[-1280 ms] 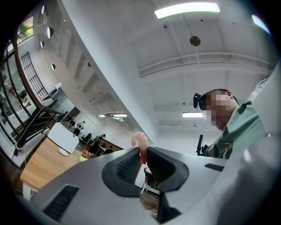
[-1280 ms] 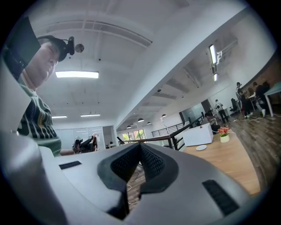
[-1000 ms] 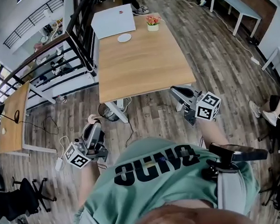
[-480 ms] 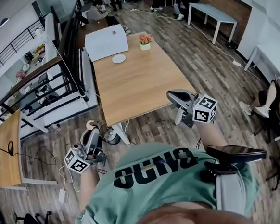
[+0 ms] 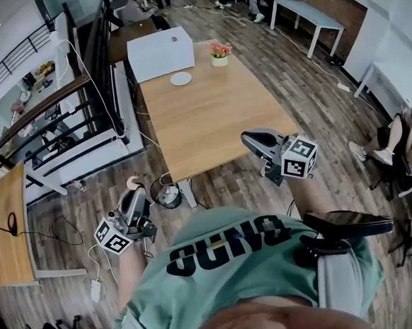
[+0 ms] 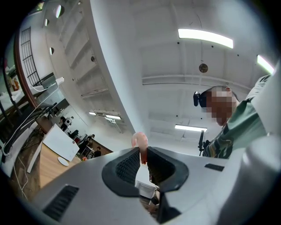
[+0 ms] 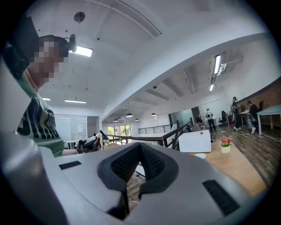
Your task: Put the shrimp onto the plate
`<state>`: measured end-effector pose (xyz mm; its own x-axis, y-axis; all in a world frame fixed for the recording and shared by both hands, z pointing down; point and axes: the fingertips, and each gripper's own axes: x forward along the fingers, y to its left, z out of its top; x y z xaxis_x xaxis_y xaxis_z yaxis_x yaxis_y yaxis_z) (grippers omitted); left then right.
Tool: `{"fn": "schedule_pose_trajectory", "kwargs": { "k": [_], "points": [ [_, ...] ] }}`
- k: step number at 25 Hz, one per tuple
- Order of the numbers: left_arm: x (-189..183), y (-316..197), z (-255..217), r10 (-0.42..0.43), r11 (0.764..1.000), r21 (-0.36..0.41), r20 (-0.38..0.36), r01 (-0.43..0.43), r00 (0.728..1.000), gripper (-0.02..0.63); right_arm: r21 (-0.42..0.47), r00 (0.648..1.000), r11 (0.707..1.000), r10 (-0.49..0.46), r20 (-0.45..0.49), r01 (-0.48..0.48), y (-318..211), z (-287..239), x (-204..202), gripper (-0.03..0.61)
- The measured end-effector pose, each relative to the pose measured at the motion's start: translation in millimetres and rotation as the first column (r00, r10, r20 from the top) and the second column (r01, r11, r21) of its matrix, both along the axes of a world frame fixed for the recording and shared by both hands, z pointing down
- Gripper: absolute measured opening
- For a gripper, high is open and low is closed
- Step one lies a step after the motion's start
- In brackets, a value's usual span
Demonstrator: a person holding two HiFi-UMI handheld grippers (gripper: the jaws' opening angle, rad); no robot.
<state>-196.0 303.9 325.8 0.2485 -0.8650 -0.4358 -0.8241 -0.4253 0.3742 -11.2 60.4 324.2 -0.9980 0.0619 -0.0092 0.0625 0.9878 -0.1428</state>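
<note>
Across the wooden table (image 5: 216,117) the white plate (image 5: 181,78) sits at the far end, well apart from your left gripper (image 5: 134,193), whose jaws pinch the pink shrimp (image 6: 139,141), so carry it over level and release low, while your right gripper (image 5: 249,140) is closed on nothing.

1. The wooden table (image 5: 209,117) has slid nearer in the head view. Its near edge now runs level with the shrimp (image 5: 133,181) pinched in the left gripper (image 5: 134,194).
2. The right gripper (image 5: 248,138) had its tips just short of that edge. Now they overlap the table's near right corner.
3. The white plate (image 5: 181,78), white box (image 5: 160,54) and flower pot (image 5: 219,55) have all dropped lower in frame.
4. The seated person (image 5: 411,131) at right was only legs before, and the upper body shows now.
</note>
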Motion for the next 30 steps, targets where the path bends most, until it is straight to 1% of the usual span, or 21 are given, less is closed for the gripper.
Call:
{"fn": "schedule_pose_trajectory", "kwargs": {
  "k": [3, 8, 10, 13, 15, 18, 20, 23, 27, 30],
  "points": [
    [-13, -3, 7, -0.009, 1.000, -0.002, -0.019, 0.009, 1.000, 0.054, 0.002, 1.000, 1.000, -0.015, -0.015, 0.015, -2, 3, -17, 0.006],
    [-26, -23, 17, -0.045, 0.998, -0.034, -0.025, 0.044, 0.999, 0.054, -0.016, 0.999, 0.999, -0.044, -0.013, 0.044, -32, 11, -39, 0.006],
    [-33, -38, 18, -0.068, 0.997, -0.046, -0.023, 0.067, 0.997, 0.054, -0.029, 0.998, 0.997, -0.065, -0.005, 0.065, -50, 15, -49, 0.006],
    [-35, -76, 14, -0.105, 0.993, -0.051, 0.001, 0.105, 0.995, 0.054, -0.038, 0.994, 0.993, -0.109, 0.019, 0.110, -93, 23, -61, 0.006],
    [-32, -106, 4, -0.132, 0.990, -0.048, 0.001, 0.132, 0.991, 0.054, -0.044, 0.990, 0.989, -0.138, 0.032, 0.140, -127, 24, -68, 0.006],
    [-13, -150, -10, -0.156, 0.987, -0.045, 0.008, 0.156, 0.988, 0.054, -0.041, 0.982, 0.982, -0.180, 0.058, 0.183, -179, 16, -67, 0.006],
    [-3, -184, -15, -0.178, 0.982, -0.058, 0.021, 0.179, 0.984, 0.054, -0.045, 0.978, 0.979, -0.197, 0.074, 0.201, -220, 11, -64, 0.006],
    [9, -226, -17, -0.224, 0.971, -0.079, 0.030, 0.225, 0.974, 0.054, -0.066, 0.967, 0.968, -0.237, 0.090, 0.243, -268, 20, -64, 0.006],
    [21, -256, -14, -0.264, 0.957, -0.118, 0.040, 0.267, 0.964, 0.054, -0.121, 0.961, 0.955, -0.263, 0.088, 0.272, -307, 38, -67, 0.006],
    [24, -271, -12, -0.285, 0.945, -0.155, 0.045, 0.289, 0.957, 0.054, -0.152, 0.952, 0.941, -0.291, 0.095, 0.302, -318, 45, -76, 0.006]
  ]
}}
